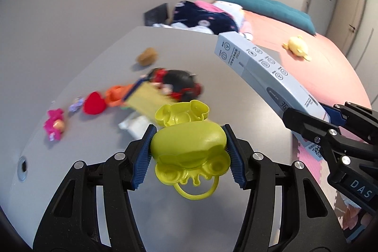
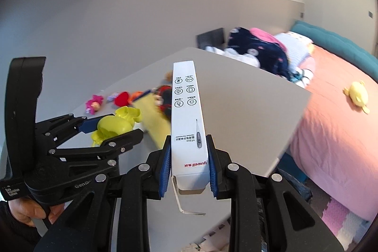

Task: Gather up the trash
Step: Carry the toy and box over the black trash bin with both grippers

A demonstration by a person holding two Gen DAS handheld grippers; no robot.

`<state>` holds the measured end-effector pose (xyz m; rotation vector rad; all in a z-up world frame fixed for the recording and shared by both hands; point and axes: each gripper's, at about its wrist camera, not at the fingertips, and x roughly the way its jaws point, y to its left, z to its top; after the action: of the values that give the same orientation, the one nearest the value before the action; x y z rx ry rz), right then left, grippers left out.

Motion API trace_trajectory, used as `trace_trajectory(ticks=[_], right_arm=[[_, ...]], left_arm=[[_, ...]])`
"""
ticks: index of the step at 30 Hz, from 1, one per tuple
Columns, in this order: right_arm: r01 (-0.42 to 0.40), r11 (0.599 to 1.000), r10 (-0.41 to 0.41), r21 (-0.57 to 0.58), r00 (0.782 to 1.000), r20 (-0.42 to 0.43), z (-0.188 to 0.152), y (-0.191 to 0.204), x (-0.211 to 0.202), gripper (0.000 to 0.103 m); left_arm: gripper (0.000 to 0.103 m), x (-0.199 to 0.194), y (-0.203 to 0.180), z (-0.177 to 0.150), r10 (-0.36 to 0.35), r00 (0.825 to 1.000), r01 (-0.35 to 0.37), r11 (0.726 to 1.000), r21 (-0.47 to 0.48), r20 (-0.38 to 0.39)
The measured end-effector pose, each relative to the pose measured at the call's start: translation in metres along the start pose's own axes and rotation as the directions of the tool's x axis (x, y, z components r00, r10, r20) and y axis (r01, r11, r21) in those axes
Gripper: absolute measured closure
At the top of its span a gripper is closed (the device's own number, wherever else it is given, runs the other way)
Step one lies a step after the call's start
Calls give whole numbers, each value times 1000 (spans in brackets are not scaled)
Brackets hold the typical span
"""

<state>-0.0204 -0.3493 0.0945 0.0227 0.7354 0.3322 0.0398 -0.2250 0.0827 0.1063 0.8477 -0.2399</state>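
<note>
My left gripper (image 1: 189,145) is shut on a yellow-green plastic case (image 1: 189,141) with its hinged lid (image 1: 182,113) standing open, held above the grey table (image 1: 212,63). The same case (image 2: 113,125) and left gripper (image 2: 111,131) show at the left of the right wrist view. My right gripper (image 2: 189,162) is shut on the near end of a long white thermometer box (image 2: 187,115), which points away over the table. In the left wrist view that box (image 1: 267,72) slants across the right side, with the right gripper (image 1: 314,119) at its lower end.
Small toys lie on the table: a pink doll (image 1: 54,125), a red heart (image 1: 94,103), an orange piece (image 1: 118,95), a black-and-red toy (image 1: 179,82), a brown lump (image 1: 147,56), a yellow card (image 1: 148,98), a white wrapper (image 1: 134,124). A pink bed (image 2: 335,122) with a yellow plush (image 2: 358,95) stands right.
</note>
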Motion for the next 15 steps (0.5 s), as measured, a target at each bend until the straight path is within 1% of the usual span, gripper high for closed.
trace_trajectory(ticks=[9,15], right_arm=[[86,994,-86,73,996,6,-18,-56,-22,75],[145,983,-146,113,989,4,-31,-88,-39,74]], left_arm=[[47,15,-65,8,-77,997,78,993,88,-22],[47,25,-106,11,-138,989,143,980,138,-46]])
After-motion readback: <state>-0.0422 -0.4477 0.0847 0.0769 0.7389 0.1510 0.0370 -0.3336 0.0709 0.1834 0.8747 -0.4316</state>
